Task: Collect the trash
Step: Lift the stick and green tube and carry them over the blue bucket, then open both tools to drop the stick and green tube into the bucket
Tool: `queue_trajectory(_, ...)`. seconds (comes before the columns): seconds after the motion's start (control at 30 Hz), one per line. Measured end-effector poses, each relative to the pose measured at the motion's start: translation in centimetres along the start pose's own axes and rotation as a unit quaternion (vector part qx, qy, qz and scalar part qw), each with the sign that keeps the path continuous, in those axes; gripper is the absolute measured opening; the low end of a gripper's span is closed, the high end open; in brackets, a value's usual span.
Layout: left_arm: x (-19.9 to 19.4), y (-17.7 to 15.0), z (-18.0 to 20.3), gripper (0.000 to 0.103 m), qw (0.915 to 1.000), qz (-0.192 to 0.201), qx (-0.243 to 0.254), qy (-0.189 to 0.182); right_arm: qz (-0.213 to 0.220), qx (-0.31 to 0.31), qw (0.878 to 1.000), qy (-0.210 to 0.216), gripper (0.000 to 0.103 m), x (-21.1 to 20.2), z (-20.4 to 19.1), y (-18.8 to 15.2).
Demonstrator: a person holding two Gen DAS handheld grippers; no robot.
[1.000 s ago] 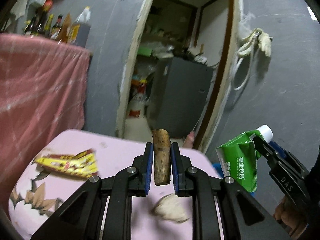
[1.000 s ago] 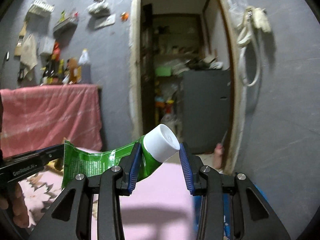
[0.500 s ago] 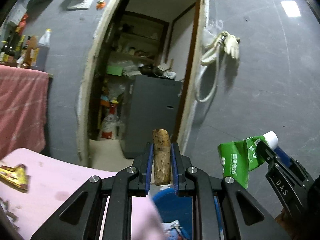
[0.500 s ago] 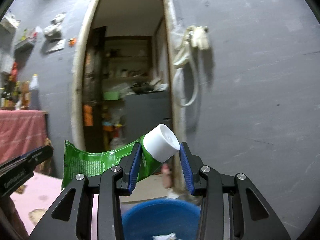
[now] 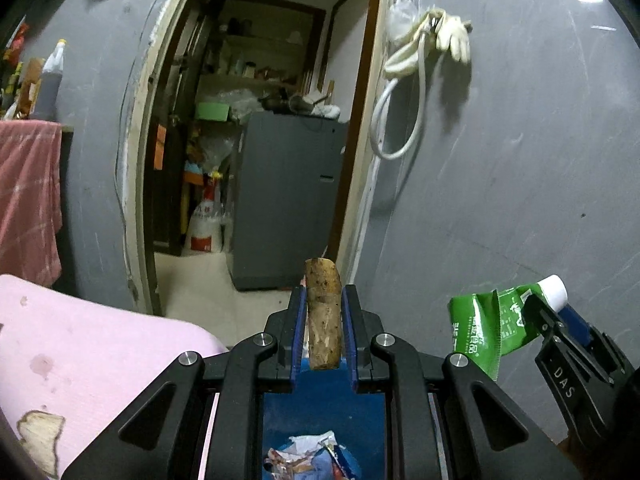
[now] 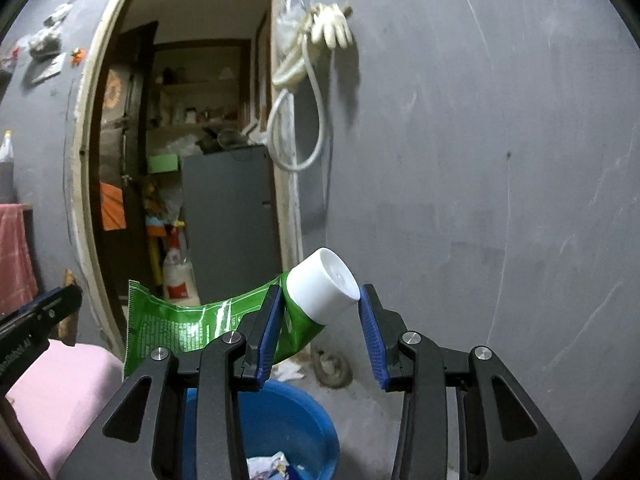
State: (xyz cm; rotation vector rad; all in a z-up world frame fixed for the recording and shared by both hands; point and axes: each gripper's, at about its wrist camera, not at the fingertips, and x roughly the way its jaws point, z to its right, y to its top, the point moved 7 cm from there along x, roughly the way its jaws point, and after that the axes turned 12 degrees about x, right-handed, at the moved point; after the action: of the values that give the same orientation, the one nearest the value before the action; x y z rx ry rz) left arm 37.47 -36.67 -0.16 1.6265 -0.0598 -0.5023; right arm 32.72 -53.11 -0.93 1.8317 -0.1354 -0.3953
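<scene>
Root, tube, maybe above basin

Black angular linkages with silver screws on left gripper and right gripper; blue ribbed jaws; white "DAS" lettering.

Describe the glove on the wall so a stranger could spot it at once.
Find the open doorway in the grey wall. Just right of its frame, near the top, a coiled white hose hangs from a hook. The pale glove droops over that same hook, the only thing there with fingers.
</scene>
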Motion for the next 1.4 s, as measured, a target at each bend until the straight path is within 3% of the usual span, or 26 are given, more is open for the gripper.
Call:
queue_trajectory(0.43, 4.4, -3.9, -0.5, 0.015, 0.9953, -0.094, -0.021, -0.003, -0.095, -0.012, 0.995, 0.029, 0.038, 4.2, -1.1, -3.9)
queue_trajectory(0.5, 5.1, -4.5, -0.6, 0.015, 0.9932, -0.114, -0.024, -0.005, -0.105, -0.015, 0.994, 0.035, 0.048, 4.5, -1.4, -4.2)
queue_trajectory(0.57, 5.2, -4.9, -0.9, 0.016, 0.9918, -0.124, -0.031, -0.008, -0.105, -0.019, 0.994, 0.035, 0.051, 4.4, -1.6, -4.1)
queue_trajectory(0.63, 5.0, -5.0, -1.2, 0.026, 0.9913, -0.125, -0.042, -0.009, -0.104, -0.015, 0.994, 0.035, 0.051, 4.3, -1.5, -3.8)
queue_trajectory(0.7, 4.5, -4.6, -1.8, 0.036, 0.9916, -0.115, -0.058, -0.013, -0.100, -0.005, 0.994, 0.034, 0.052, 4.2, -1.3, -3.2)
queue_trajectory(0.83, 2.9, -3.2, -3.1, 0.047, 0.9929, -0.096, -0.070, -0.009, -0.072, 0.001, 0.997, 0.042, 0.057, 2.5, -1.8, -1.1)
queue_trajectory(0.9, 1.8, -2.2, -4.0, 0.055, 0.9937, -0.083, -0.075, -0.006, -0.053, 0.007, 0.997, 0.049, 0.071, 1.3, -2.2, 0.1)
queue_trajectory(0.97, 0.3, -1.2, -5.0, 0.061, 0.9947, -0.065, -0.080, -0.004, -0.035, 0.012, 0.998, 0.060, 0.076, 0.0, -2.9, 1.2)
queue_trajectory(1.03, -1.5, 0.0, -6.4, 0.075, 0.9960, -0.044, -0.077, 0.006, -0.020, 0.014, 0.997, 0.071, 0.077, -1.5, -3.8, 2.2)
queue_trajectory(1.17, -5.3, 1.8, -8.9, 0.082, 0.9977, -0.003, -0.060, 0.030, 0.013, 0.020, 0.995, 0.098, 0.091, -4.3, -5.9, 3.6)
queue_trajectory(1.23, -7.4, 2.4, -10.4, 0.096, 0.9978, 0.010, -0.045, 0.047, 0.023, 0.029, 0.993, 0.114, 0.097, -5.3, -7.1, 3.8)
queue_trajectory(1.4, -11.5, 2.5, -14.1, 0.097, 0.9957, 0.033, -0.030, 0.081, 0.024, 0.022, 0.987, 0.158, 0.103, -7.6, -11.2, 3.5)
